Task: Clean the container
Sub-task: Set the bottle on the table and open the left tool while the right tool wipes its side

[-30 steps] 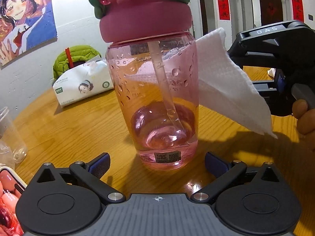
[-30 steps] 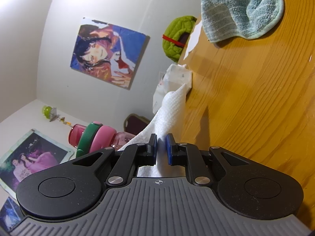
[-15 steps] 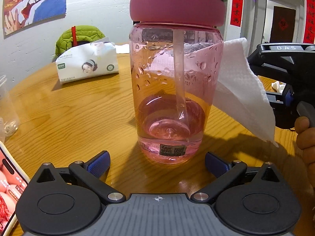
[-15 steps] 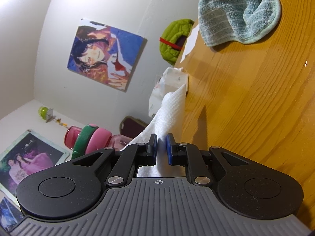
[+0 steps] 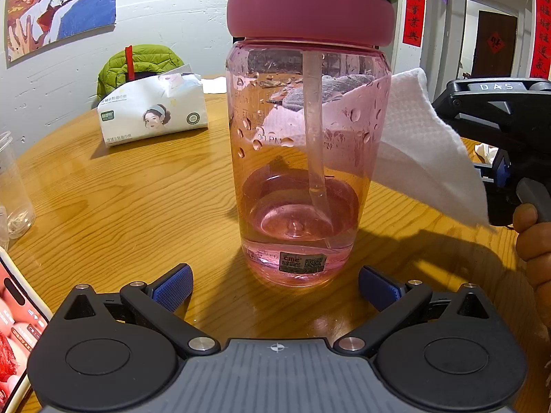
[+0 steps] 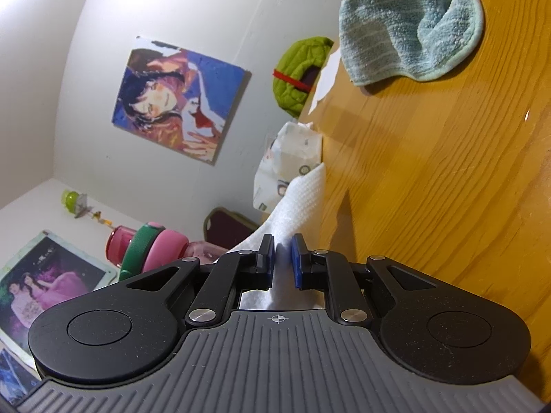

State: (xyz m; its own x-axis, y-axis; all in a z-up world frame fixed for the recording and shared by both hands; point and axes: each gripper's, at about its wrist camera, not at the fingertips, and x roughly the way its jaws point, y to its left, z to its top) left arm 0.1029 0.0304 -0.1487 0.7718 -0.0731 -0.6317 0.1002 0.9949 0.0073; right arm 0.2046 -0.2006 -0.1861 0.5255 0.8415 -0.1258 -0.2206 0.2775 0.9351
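A pink see-through bottle (image 5: 306,158) with a pink lid and an inner straw stands upright on the wooden table (image 5: 137,199), water drops on its wall. My left gripper (image 5: 275,285) is open just in front of its base, one finger on either side, not touching. To the bottle's right, my right gripper (image 6: 282,261) is shut on a white paper towel (image 5: 423,141) that hangs beside and behind the bottle. In the right wrist view the towel (image 6: 303,199) sticks out past the pads and the bottle's lid (image 6: 162,247) shows at lower left.
A tissue pack (image 5: 151,113) lies at the back left near a green jacket (image 5: 137,62). A clear jar (image 5: 13,186) and a phone (image 5: 17,313) sit at the left edge. A blue-green cloth (image 6: 409,24) lies farther off on the table. A hand (image 5: 533,241) holds the right gripper.
The left wrist view has levelled out, so the bottle now appears upright and centred between my left fingers. The right gripper with the towel has hardly moved.
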